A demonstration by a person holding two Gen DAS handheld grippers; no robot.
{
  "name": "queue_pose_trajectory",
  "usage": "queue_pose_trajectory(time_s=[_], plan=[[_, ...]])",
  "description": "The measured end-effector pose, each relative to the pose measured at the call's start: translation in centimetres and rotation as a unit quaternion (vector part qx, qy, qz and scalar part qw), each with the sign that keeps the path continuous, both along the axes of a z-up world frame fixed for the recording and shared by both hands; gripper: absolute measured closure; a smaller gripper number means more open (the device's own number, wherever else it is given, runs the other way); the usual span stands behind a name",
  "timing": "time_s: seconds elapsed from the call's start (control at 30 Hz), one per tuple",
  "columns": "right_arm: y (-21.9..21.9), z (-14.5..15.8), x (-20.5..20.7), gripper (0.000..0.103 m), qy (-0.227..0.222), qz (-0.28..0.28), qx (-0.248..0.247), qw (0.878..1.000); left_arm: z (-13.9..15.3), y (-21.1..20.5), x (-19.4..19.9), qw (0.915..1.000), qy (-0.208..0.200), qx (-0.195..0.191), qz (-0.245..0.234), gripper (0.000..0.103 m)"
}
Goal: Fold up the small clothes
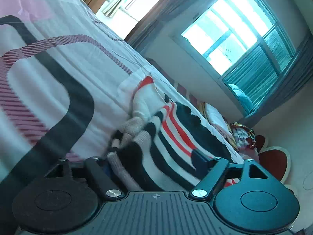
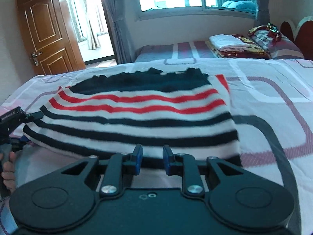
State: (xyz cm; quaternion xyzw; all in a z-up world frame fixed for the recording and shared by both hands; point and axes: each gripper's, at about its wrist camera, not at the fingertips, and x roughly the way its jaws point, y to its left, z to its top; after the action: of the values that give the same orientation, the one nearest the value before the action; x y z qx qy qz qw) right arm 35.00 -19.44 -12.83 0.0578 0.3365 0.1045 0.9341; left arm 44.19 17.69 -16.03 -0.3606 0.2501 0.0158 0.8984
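Note:
A knitted sweater [image 2: 137, 113] with black, white and red stripes lies folded on the bed cover [image 2: 273, 101]. My right gripper [image 2: 152, 155] hovers at the sweater's near edge, its blue pads a narrow gap apart with nothing pinched between them. In the left wrist view the picture is rolled; the sweater [image 1: 176, 133] and its ribbed cuffs bunch between the wide-set fingers of my left gripper [image 1: 148, 162], and I see no pad pressing in. From the right wrist view, a finger [image 2: 36, 115] of the left gripper lies at the sweater's left edge, with a person's hand [image 2: 8, 168] below it.
The bed cover [image 1: 58, 58] is white and pink with grey looping bands. At the bed's far right lie a pile of folded linen [image 2: 228, 41] and a pillow by the red headboard [image 2: 299, 33]. A wooden door [image 2: 45, 33] stands open at the left; a window is behind.

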Motion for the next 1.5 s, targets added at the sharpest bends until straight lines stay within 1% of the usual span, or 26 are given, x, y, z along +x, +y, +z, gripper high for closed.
queue_pose_trajectory(time_s=[0.07, 0.1, 0.13, 0.2, 0.23, 0.27, 0.33, 0.37, 0.43, 0.47, 0.5, 0.53, 0.57, 0.63, 0.77, 0.9, 1.0, 1.03, 1.1, 1.13, 1.17, 1.27, 1.33, 1.4, 1.47, 1.5], plan=[[0.7, 0.0, 1.5, 0.085, -0.002, 0.005, 0.004, 1.000, -0.3, 0.6, 0.9, 1.0000, 0.006, -0.003, 0.008, 0.051], [1.0, 0.0, 2.2, 0.086, -0.002, 0.006, 0.007, 1.000, -0.5, 0.9, 1.2, 0.9998, 0.012, -0.004, 0.012, 0.065], [1.4, -0.1, 3.0, 0.089, -0.001, 0.008, 0.011, 1.000, -0.8, 1.3, 1.4, 0.9998, 0.010, -0.014, 0.010, 0.068], [2.5, -0.4, 4.5, 0.094, -0.002, 0.013, 0.008, 1.000, -0.7, 1.3, 1.6, 0.9999, 0.012, -0.007, 0.004, 0.073], [3.1, -0.5, 5.0, 0.096, -0.002, 0.017, 0.008, 1.000, -0.6, 1.4, 1.6, 0.9998, 0.011, -0.013, 0.002, 0.077], [3.7, -0.6, 5.5, 0.096, -0.003, 0.022, 0.008, 1.000, -0.5, 1.7, 1.3, 0.9994, 0.006, -0.033, 0.007, 0.077], [4.6, -0.5, 6.1, 0.097, -0.007, 0.032, 0.005, 0.999, 0.0, 2.0, 0.7, 0.9987, -0.010, -0.049, 0.008, 0.078], [5.0, -0.4, 6.4, 0.097, -0.009, 0.039, 0.008, 0.999, 0.0, 2.0, 0.6, 0.9989, -0.010, -0.045, 0.006, 0.078], [5.7, -0.4, 6.7, 0.097, -0.012, 0.049, 0.007, 0.999, -0.9, 2.1, 1.3, 0.9991, 0.015, -0.040, 0.005, 0.078], [5.9, -0.6, 6.9, 0.097, -0.011, 0.056, 0.008, 0.998, -1.6, 2.4, 1.4, 0.9985, 0.014, -0.054, 0.005, 0.078], [6.1, -0.9, 7.2, 0.098, -0.004, 0.062, 0.006, 0.998, -1.6, 2.4, 1.3, 0.9981, 0.010, -0.061, 0.005, 0.078], [6.4, -1.5, 7.6, 0.099, 0.011, 0.064, -0.005, 0.998, -1.4, 2.3, 1.5, 0.9980, 0.009, -0.062, 0.004, 0.078], [6.3, -2.1, 7.7, 0.101, 0.017, 0.065, -0.009, 0.998, -1.5, 2.2, 1.5, 0.9978, 0.008, -0.066, 0.005, 0.078], [5.9, -2.2, 7.6, 0.101, 0.014, 0.066, -0.002, 0.998, -1.9, 2.3, 1.5, 0.9966, 0.004, -0.082, 0.008, 0.078], [5.9, -2.1, 7.6, 0.102, 0.015, 0.072, -0.008, 0.997, -2.4, 2.1, 1.5, 0.9961, 0.000, -0.088, 0.010, 0.078], [6.0, -2.3, 7.6, 0.102, 0.011, 0.073, -0.012, 0.997, -1.9, 2.3, 1.1, 0.9949, -0.011, -0.100, 0.012, 0.078], [5.8, -2.7, 7.7, 0.102, 0.006, 0.069, 0.003, 0.998, -0.5, 1.9, 0.8, 0.9952, -0.029, -0.093, 0.004, 0.078], [5.4, -2.8, 7.7, 0.103, 0.005, 0.065, 0.014, 0.998, 0.1, 1.6, 0.9, 0.9951, -0.037, -0.092, -0.001, 0.078], [4.2, -3.3, 7.7, 0.103, 0.008, 0.055, 0.058, 0.997, 1.3, 1.0, 0.9, 0.9933, -0.055, -0.100, -0.019, 0.078], [3.7, -3.5, 7.7, 0.103, 0.011, 0.052, 0.075, 0.996, 1.8, 0.7, 1.1, 0.9912, -0.064, -0.110, -0.037, 0.078], [3.4, -3.6, 7.7, 0.103, 0.013, 0.050, 0.089, 0.995, 2.4, 0.2, 1.4, 0.9903, -0.070, -0.110, -0.048, 0.078], [2.7, -3.8, 7.8, 0.103, 0.022, 0.046, 0.116, 0.992, 4.9, -2.1, 2.2, 0.9906, -0.068, -0.081, -0.087, 0.078], [2.2, -3.9, 8.1, 0.103, 0.033, 0.045, 0.136, 0.989, 6.9, -4.4, 2.8, 0.9887, -0.068, -0.059, -0.120, 0.078], [1.6, -4.1, 8.4, 0.103, 0.044, 0.043, 0.161, 0.985, 8.9, -7.6, 3.6, 0.9860, -0.063, -0.023, -0.152, 0.078], [0.7, -3.9, 8.7, 0.103, 0.063, 0.036, 0.191, 0.979, 9.9, -11.4, 4.6, 0.9814, -0.051, 0.012, -0.185, 0.078], [0.0, -3.4, 8.5, 0.102, 0.062, 0.026, 0.206, 0.976, 10.2, -13.1, 5.1, 0.9794, -0.043, 0.025, -0.196, 0.078]])
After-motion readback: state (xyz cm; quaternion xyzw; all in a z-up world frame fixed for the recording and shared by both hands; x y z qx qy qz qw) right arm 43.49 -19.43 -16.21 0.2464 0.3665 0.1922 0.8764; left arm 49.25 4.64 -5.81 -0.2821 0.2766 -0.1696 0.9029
